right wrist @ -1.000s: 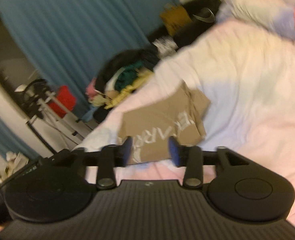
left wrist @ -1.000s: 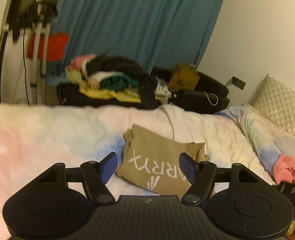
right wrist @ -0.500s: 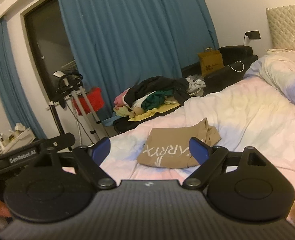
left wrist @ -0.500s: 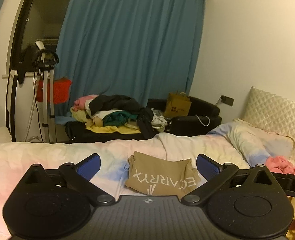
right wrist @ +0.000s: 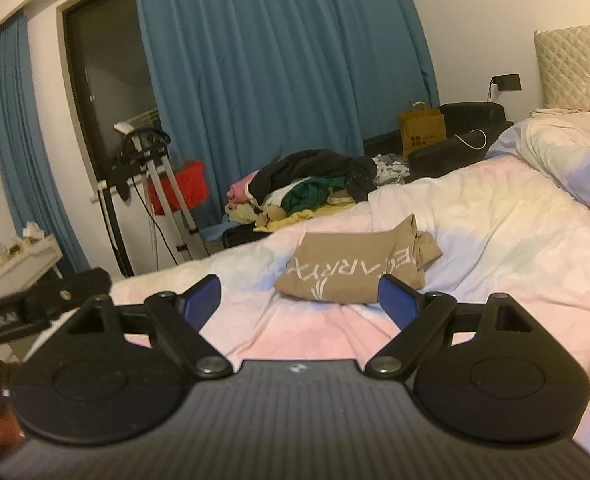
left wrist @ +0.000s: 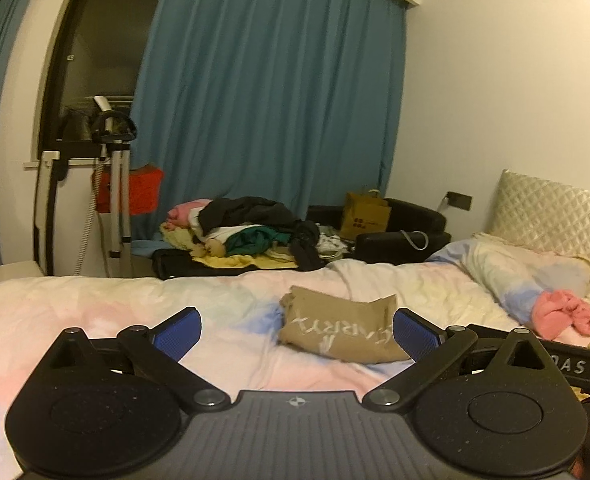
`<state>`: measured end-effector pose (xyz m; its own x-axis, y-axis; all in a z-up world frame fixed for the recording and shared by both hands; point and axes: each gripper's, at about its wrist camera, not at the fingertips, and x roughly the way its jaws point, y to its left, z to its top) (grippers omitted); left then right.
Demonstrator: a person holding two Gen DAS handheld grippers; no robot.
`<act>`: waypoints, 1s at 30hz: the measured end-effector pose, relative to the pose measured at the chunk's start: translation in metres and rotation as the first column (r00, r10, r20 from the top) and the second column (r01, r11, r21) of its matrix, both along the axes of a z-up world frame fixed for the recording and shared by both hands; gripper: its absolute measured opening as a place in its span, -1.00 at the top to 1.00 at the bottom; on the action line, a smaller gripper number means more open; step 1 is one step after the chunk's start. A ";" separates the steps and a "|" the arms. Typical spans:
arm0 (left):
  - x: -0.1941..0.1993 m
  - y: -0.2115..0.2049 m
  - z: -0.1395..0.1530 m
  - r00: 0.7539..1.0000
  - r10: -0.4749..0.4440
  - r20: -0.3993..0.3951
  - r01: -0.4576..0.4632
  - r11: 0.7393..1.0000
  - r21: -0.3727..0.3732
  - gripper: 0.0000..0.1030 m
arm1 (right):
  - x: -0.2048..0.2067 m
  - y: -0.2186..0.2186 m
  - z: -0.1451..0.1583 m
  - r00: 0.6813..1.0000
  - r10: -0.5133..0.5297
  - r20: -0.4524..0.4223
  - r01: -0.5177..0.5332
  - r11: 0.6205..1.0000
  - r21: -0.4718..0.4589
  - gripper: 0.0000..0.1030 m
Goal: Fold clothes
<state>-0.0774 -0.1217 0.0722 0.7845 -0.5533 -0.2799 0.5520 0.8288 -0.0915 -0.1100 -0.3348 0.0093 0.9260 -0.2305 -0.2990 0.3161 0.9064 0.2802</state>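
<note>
A tan shirt with white lettering (left wrist: 341, 330) lies folded in a compact rectangle on the pastel bedspread (left wrist: 95, 312); it also shows in the right wrist view (right wrist: 355, 268). My left gripper (left wrist: 297, 334) is open and empty, held back from the shirt and level with it. My right gripper (right wrist: 299, 300) is open and empty, also held back from the shirt, jaws spread wide. The shirt lies beyond both grippers, untouched.
A pile of mixed clothes (left wrist: 251, 232) sits on a black case beyond the bed's far edge. A pink garment (left wrist: 567, 314) lies by the pillow (left wrist: 515, 272) at right. A tripod stand (left wrist: 113, 184), blue curtain and brown paper bag (left wrist: 365, 216) stand behind.
Both grippers have opened wider, pulled back from the shirt and levelled out. The folded shirt stays where it lay on the bed.
</note>
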 end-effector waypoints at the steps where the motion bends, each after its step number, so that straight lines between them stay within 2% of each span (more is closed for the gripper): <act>1: -0.001 0.005 -0.003 1.000 0.011 -0.001 -0.011 1.000 0.000 -0.99 | 0.001 0.003 -0.003 1.000 -0.001 -0.001 0.001 1.000 -0.006 -0.69; 9: 0.000 0.029 -0.013 0.998 0.049 -0.027 -0.049 0.999 -0.006 -0.99 | 0.003 0.020 -0.006 0.999 -0.014 0.036 0.016 0.998 -0.064 -0.69; 14: 0.002 0.029 -0.016 0.998 0.060 -0.012 -0.060 0.998 0.017 -0.99 | 0.011 0.025 -0.014 0.999 -0.032 0.016 0.033 0.997 -0.070 -0.69; 23: 0.013 0.024 -0.028 0.997 0.061 -0.046 -0.059 0.997 0.053 -0.99 | 0.018 0.028 -0.025 0.998 -0.062 -0.008 0.061 0.995 -0.083 -0.69; 30: 0.008 0.023 -0.028 0.997 0.064 -0.030 -0.062 0.996 0.063 -0.99 | 0.021 0.031 -0.027 0.999 -0.043 -0.032 0.040 0.994 -0.098 -0.69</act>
<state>-0.0692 -0.0988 0.0444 0.8074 -0.4837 -0.3377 0.4959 0.8666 -0.0558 -0.0891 -0.3042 -0.0176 0.9046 -0.2980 -0.3049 0.3620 0.9147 0.1798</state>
